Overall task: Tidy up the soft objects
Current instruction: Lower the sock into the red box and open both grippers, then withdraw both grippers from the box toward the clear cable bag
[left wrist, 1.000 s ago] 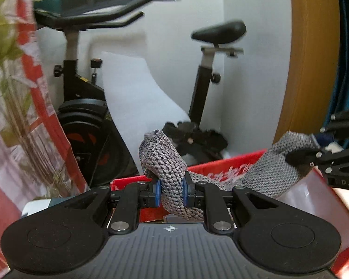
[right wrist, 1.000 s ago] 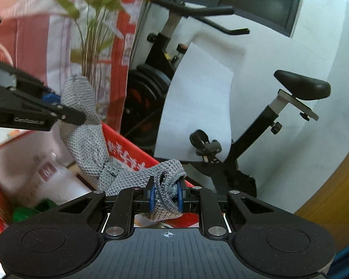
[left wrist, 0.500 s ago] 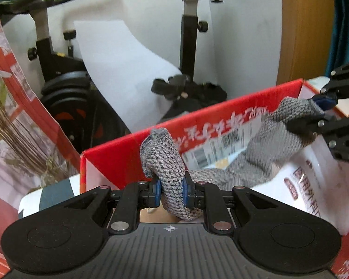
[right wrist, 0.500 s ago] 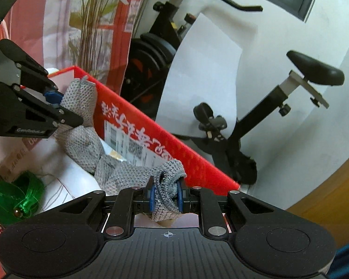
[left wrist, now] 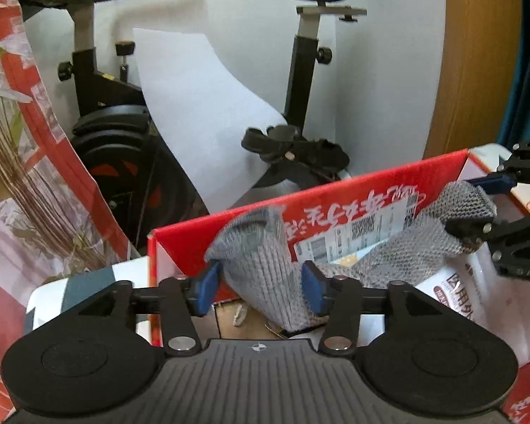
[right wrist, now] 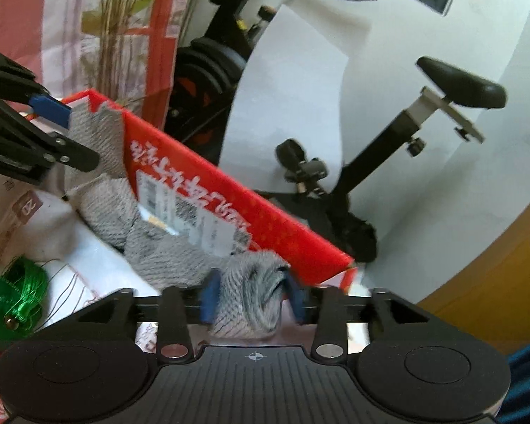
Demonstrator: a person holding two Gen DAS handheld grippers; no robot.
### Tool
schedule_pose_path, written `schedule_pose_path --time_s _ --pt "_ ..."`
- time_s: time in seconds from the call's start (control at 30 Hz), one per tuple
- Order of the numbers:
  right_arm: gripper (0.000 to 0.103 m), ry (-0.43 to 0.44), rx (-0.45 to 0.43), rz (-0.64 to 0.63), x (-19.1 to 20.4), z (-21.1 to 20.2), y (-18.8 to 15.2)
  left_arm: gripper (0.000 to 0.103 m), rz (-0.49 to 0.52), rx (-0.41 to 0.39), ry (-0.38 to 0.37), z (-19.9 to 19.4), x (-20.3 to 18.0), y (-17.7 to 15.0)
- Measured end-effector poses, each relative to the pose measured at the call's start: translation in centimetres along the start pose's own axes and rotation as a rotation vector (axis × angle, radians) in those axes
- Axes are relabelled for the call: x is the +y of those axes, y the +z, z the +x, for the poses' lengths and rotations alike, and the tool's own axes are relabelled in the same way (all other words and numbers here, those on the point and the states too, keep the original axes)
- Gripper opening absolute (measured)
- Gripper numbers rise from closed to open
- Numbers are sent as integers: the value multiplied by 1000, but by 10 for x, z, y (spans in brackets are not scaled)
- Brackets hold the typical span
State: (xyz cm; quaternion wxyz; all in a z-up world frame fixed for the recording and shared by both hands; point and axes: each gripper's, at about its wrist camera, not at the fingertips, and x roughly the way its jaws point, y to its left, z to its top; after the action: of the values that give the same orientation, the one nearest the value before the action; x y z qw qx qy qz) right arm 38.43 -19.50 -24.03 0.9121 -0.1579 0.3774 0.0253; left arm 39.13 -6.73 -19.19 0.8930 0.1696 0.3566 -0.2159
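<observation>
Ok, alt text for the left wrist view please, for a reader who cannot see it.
The left gripper, jaws opening, has a grey knitted cloth loose between its blue pads, over an open red box. The cloth's other end reaches the right gripper at the right edge; an exercise bike stands behind.

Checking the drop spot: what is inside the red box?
Inside the red box: the grey knitted cloth, a white printed package and green thread. The cloth hides what lies beneath it.

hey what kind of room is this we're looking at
Probably a spare room at home used for storage: an exercise bike against the wall, a red cardboard box of odds and ends, and a plant.
</observation>
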Motion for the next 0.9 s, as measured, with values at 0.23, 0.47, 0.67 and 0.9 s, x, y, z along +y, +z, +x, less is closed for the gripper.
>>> schedule_pose_path --time_s 0.23,0.47,0.67,0.9 --pt "50 0 -73 63 -14 -30 3 70 -68 -96 2 -42 11 0" --pt "50 93 -173 179 -18 -82 -7 73 -119 -156 -39 -93 13 -25" --pt "50 168 -249 238 -3 -131 -30 73 -160 -186 -93 -136 5 -66" --pt "50 217 -283 283 20 -168 -63 71 -233 -145 -115 -160 -13 -112"
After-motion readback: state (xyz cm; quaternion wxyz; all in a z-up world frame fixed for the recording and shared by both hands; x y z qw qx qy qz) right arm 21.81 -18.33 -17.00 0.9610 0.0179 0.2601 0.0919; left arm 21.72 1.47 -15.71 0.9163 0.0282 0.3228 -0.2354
